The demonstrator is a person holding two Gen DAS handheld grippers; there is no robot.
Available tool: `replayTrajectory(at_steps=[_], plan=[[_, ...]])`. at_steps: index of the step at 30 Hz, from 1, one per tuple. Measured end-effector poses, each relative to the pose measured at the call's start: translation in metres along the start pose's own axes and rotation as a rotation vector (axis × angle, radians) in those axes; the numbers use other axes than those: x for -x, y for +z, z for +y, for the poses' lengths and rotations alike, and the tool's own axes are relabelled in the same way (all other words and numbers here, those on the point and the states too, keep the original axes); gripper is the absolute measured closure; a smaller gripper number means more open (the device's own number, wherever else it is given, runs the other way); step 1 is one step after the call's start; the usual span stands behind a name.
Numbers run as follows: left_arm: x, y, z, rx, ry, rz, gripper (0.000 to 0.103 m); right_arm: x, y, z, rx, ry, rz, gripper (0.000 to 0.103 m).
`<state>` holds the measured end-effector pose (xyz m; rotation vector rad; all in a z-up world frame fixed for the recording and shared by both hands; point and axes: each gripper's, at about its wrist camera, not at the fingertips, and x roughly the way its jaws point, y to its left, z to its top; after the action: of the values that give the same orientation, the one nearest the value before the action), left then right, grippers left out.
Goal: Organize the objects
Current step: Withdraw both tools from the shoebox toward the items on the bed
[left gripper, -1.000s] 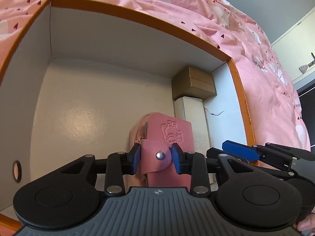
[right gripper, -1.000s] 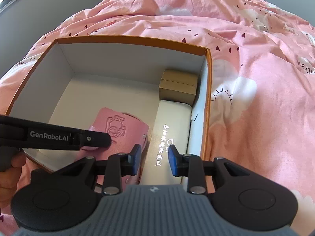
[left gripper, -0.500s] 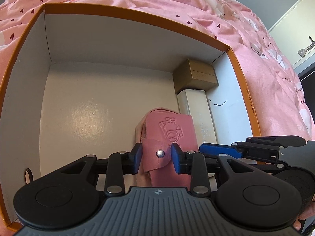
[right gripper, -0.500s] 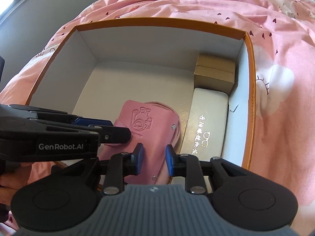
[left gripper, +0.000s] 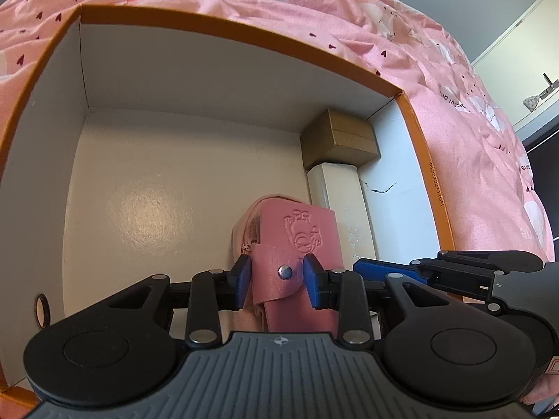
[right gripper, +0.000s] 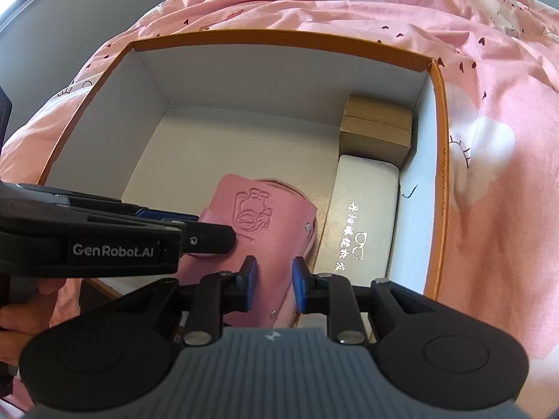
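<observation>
A pink pouch (left gripper: 297,223) with an embossed figure lies inside an orange-rimmed white box (left gripper: 244,35), near its front. My left gripper (left gripper: 276,279) is shut on the pouch's snap strap, one blue pad on each side of the flap. In the right wrist view the left gripper (right gripper: 206,230) reaches in from the left onto the pouch (right gripper: 265,230). My right gripper (right gripper: 275,279) hovers over the pouch's near end with a narrow gap between its pads. The pouch spreads wider than that gap, and the pads do not visibly pinch it. Its blue tip (left gripper: 363,267) shows beside the pouch's right edge.
A white glasses case (right gripper: 363,209) lies along the box's right wall (right gripper: 422,174), with a small brown carton (right gripper: 377,122) behind it in the far right corner. The box floor left of the pouch is bare. A pink heart-print bedspread (right gripper: 489,70) surrounds the box.
My right gripper moved left from over the white case to over the pouch, and its jaws narrowed. The left gripper kept its hold on the strap.
</observation>
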<state>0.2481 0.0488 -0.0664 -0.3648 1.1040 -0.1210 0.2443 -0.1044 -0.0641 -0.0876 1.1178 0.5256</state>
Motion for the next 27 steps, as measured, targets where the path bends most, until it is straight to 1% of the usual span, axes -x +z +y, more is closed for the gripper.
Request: replayTrajectory(at_steps=[6,8,10,12,16,19,23,27], plan=[[0.042,-0.017,-0.023,-0.092,0.047,-0.179,0.067,0.03,-0.012,0.012,0.043,-0.051,-0.11,0.078],[0.057,-0.025,-0.032,-0.123,0.067,-0.227,0.067,0.044,-0.018,0.015,0.044,-0.068,-0.162,0.069],[0.07,-0.035,-0.037,-0.14,0.074,-0.262,0.067,0.06,-0.027,0.018,0.039,-0.077,-0.211,0.068],[0.081,-0.045,-0.042,-0.149,0.064,-0.282,0.067,0.072,-0.037,0.022,0.03,-0.083,-0.252,0.065],[0.096,-0.063,-0.048,-0.164,0.049,-0.283,0.067,0.093,-0.061,0.031,0.009,-0.098,-0.319,0.058],[0.102,-0.076,-0.049,-0.182,0.038,-0.258,0.067,0.102,-0.079,0.037,-0.005,-0.107,-0.335,0.056],[0.103,-0.093,-0.042,-0.161,0.011,-0.19,0.067,0.103,-0.102,0.043,-0.018,-0.1,-0.306,0.051],[0.103,-0.112,-0.031,-0.16,0.024,-0.128,0.067,0.095,-0.121,0.047,-0.049,-0.083,-0.256,0.051]])
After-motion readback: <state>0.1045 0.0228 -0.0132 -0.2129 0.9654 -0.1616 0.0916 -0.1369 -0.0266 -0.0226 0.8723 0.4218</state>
